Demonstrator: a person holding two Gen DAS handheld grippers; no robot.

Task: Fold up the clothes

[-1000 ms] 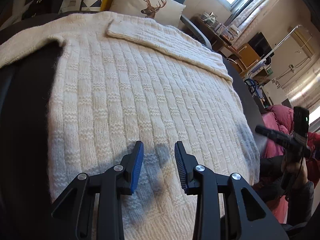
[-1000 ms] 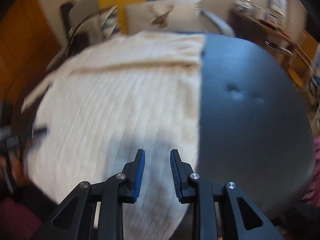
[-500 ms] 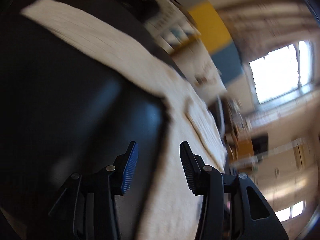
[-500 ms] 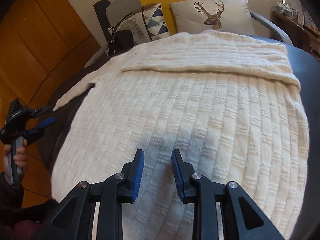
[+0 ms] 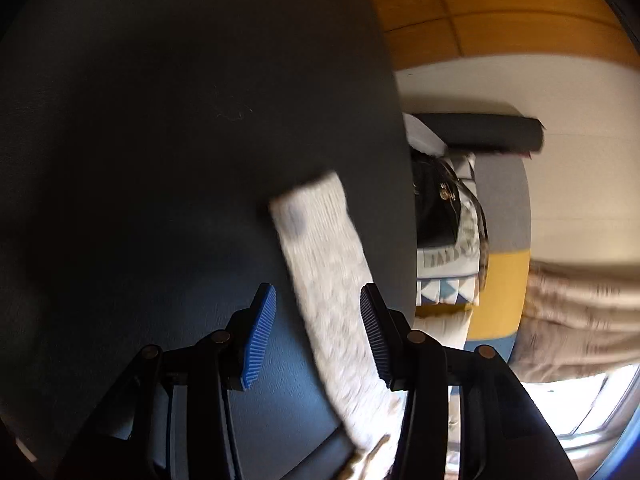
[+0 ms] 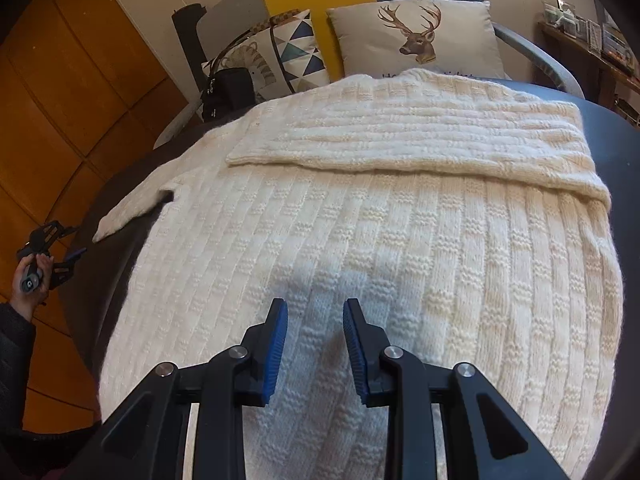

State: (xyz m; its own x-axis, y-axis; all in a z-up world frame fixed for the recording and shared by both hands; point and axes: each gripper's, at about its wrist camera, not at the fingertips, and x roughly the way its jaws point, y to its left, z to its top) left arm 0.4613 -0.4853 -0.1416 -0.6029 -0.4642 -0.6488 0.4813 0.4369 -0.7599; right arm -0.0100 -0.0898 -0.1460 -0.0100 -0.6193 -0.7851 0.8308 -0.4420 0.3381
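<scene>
Sweater (image 6: 360, 220): spread flat on the sofa (image 6: 612, 128), one sleeve (image 5: 324, 264) reaching its left edge.
Left gripper (image 5: 316, 332): wide, over the sleeve.
Right gripper (image 6: 315, 344): narrow, empty, over the hem.

The left hand-held gripper (image 5: 318, 334) now points at the unfolded sleeve (image 5: 324, 276) lying on the dark sofa (image 5: 160, 140); a second ago it faced the sweater's body, then swung left in a blur. Its jaws stand wider apart than before, with the sleeve between them, untouched as far as can be told. In the right wrist view, the right hand-held gripper (image 6: 315, 344) now hovers over the middle of the sweater (image 6: 400, 220), having shifted left from the sweater's right edge. The left hand-held gripper (image 6: 60, 260) sits closer to the sleeve's cuff (image 6: 116, 220).
</scene>
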